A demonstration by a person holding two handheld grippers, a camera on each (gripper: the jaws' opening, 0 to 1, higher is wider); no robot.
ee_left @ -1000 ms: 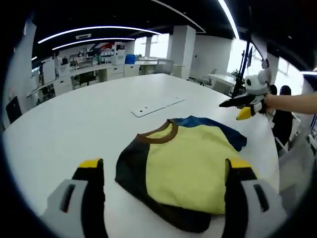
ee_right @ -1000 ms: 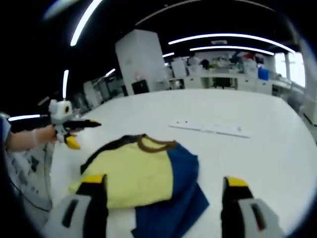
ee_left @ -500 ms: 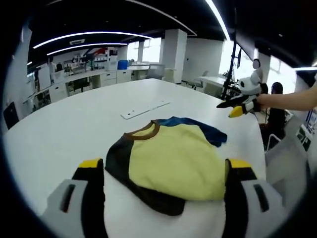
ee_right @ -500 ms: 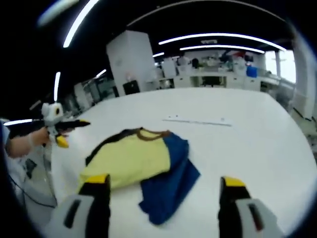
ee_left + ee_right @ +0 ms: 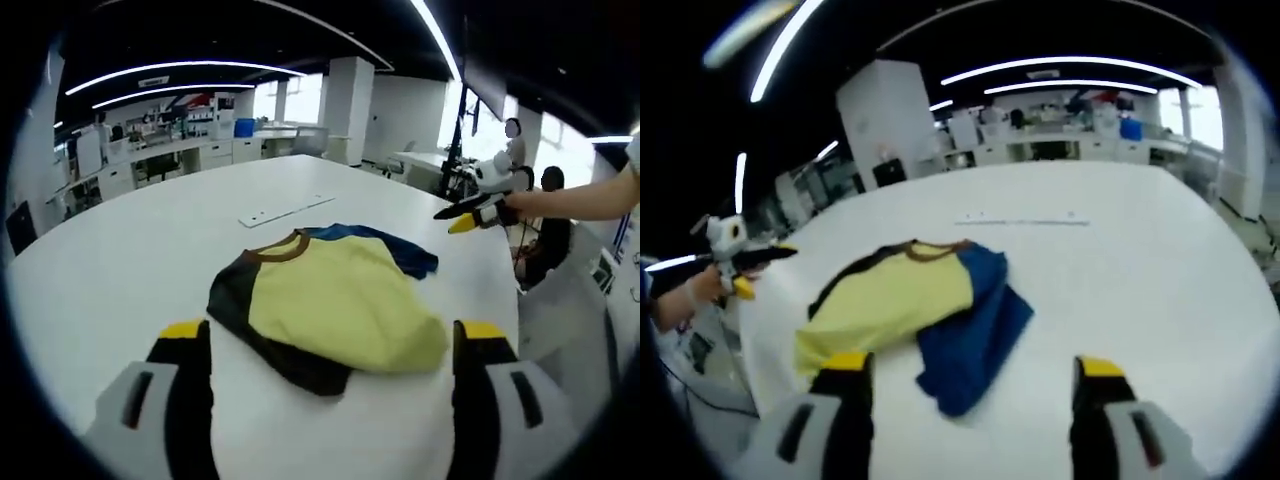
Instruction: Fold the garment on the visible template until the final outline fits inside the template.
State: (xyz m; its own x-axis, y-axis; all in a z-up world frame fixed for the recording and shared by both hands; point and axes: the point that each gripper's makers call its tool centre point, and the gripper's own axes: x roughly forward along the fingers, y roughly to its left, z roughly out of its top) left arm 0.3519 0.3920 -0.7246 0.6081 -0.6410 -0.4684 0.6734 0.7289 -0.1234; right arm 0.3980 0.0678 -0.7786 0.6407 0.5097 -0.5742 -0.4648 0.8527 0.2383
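A folded garment (image 5: 335, 305), yellow with a black sleeve, a brown collar and a blue part at its far side, lies on the white table (image 5: 110, 270). My left gripper (image 5: 332, 335) is open, and the garment's near edge shows between its jaws. I cannot tell whether it touches the cloth. In the right gripper view the garment (image 5: 895, 300) lies ahead with the blue part (image 5: 975, 325) nearest. My right gripper (image 5: 973, 365) is open and holds nothing, short of the cloth. Hands hold the right gripper (image 5: 472, 210) and the left gripper (image 5: 735, 262) at the table's sides.
A flat white strip (image 5: 285, 209) with small holes lies on the table beyond the garment, also seen as the strip (image 5: 1020, 221). The table edge (image 5: 520, 290) drops off at the right. A seated person (image 5: 548, 225) and office desks (image 5: 170, 150) stand behind.
Both views have shifted with the hands. The right gripper has drawn back, so the garment looks smaller and farther. The garment lies as before and both grippers stay open.
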